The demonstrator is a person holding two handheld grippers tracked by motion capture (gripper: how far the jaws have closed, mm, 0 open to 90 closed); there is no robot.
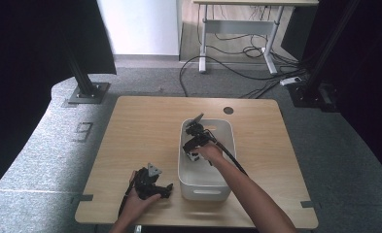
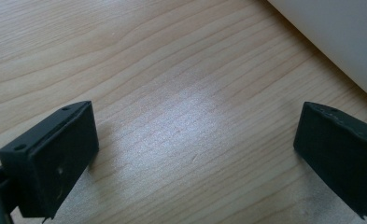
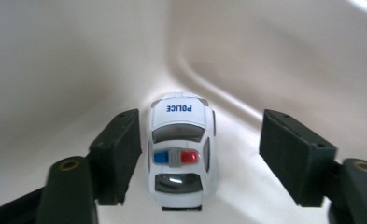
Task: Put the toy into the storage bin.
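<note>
We see a wooden bench (image 1: 145, 131) with a white bin (image 1: 226, 145) standing on its near middle. The person's right arm reaches over the near rim into the bin, and the right gripper (image 1: 197, 141) is down inside it. In the right gripper view its fingers (image 3: 118, 149) stand wide, and between them on the bin's pale floor (image 3: 246, 186) sits a small white police car (image 3: 181, 151), with a blue and a red light on the roof and the word POLICE on the end away from the camera. The car is just beside the finger at the left of that view, so close that we cannot tell whether they touch; it stands well apart from the finger at the right. Neither pad presses on it. A rounded inner corner of the bin rises behind the car. In the high view we make out a small white thing under the gripper, too small to read. The left gripper (image 1: 152, 184) lies on the bench just left of the bin, in the person's left hand. In the left gripper view its fingers (image 2: 55, 158) are wide over bare wood, with the bin's wall (image 2: 344, 37) at the upper right.
</note>
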